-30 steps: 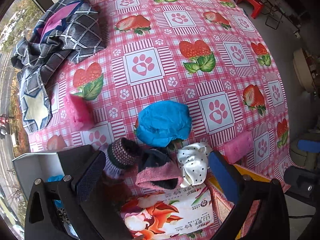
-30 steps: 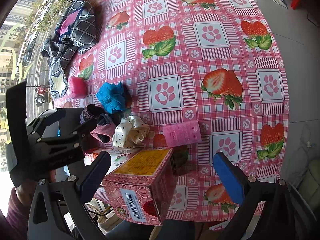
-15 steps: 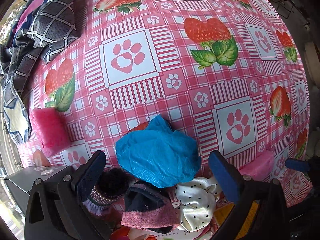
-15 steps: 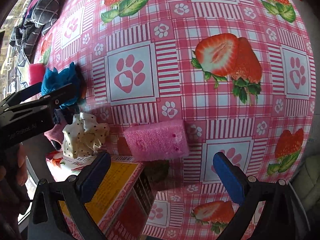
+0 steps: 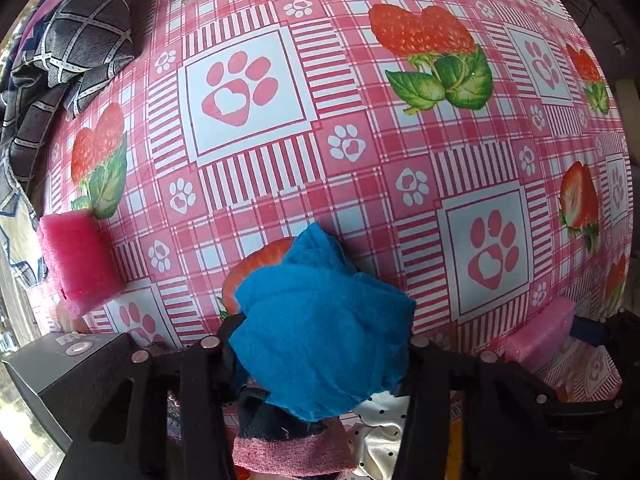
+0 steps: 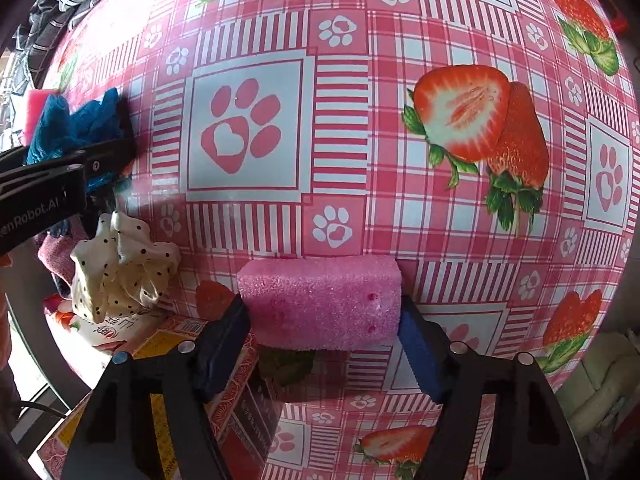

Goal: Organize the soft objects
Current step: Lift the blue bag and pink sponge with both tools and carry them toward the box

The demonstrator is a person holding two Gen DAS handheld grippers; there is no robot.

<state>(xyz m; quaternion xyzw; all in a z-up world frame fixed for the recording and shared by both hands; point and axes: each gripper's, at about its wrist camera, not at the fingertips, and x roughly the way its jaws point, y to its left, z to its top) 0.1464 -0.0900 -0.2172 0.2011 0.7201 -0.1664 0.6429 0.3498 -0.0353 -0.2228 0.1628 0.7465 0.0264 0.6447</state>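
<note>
Low in the left wrist view, the left tongs (image 5: 320,344) are pressed in on both sides of a crumpled blue cloth (image 5: 324,336), which bulges up between the fingers at the bottom centre of the frame, over the pink strawberry-and-paw surface (image 5: 360,152). A deep pink sponge (image 5: 78,260) lies at the left edge, and a dark checked garment (image 5: 68,52) is heaped in the upper left. In the right wrist view, the right tongs (image 6: 324,332) are closed against the two ends of a pale pink sponge (image 6: 320,302) at the lower centre. To its left sits a cream polka-dot scrunchie (image 6: 120,268), with a printed carton (image 6: 168,392) at the lower left.
</note>
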